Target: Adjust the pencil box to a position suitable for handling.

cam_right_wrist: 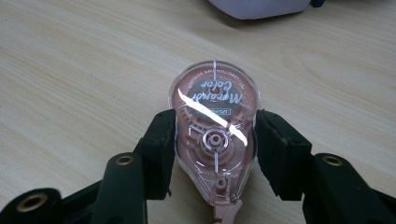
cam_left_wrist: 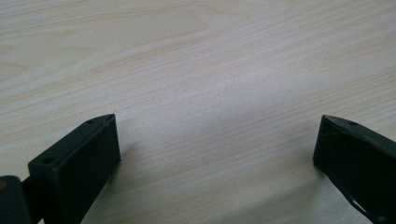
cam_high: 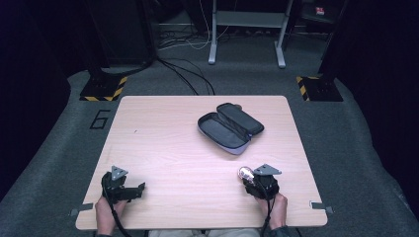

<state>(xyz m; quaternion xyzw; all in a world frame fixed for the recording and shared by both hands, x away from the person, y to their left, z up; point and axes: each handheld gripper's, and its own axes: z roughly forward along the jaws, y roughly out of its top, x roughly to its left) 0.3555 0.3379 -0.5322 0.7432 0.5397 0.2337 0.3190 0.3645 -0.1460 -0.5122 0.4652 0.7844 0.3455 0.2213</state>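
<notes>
While the left gripper [cam_high: 141,190] sat low at the near left of the counter [cam_high: 163,148], its jaws stood wide apart with bare wood between them, holding nothing. Farther along, toward the middle and back of the counter, a pencil case [cam_high: 230,127] lay unzipped and spread open, well apart from both hands. At the near right, the right gripper [cam_high: 245,174] had its jaws clamped on a correction tape dispenser [cam_right_wrist: 214,140], one jaw on each flat edge of its clear pinkish shell, the rounded end pointing away toward the case. The person's hands came in from the near edge.
</notes>
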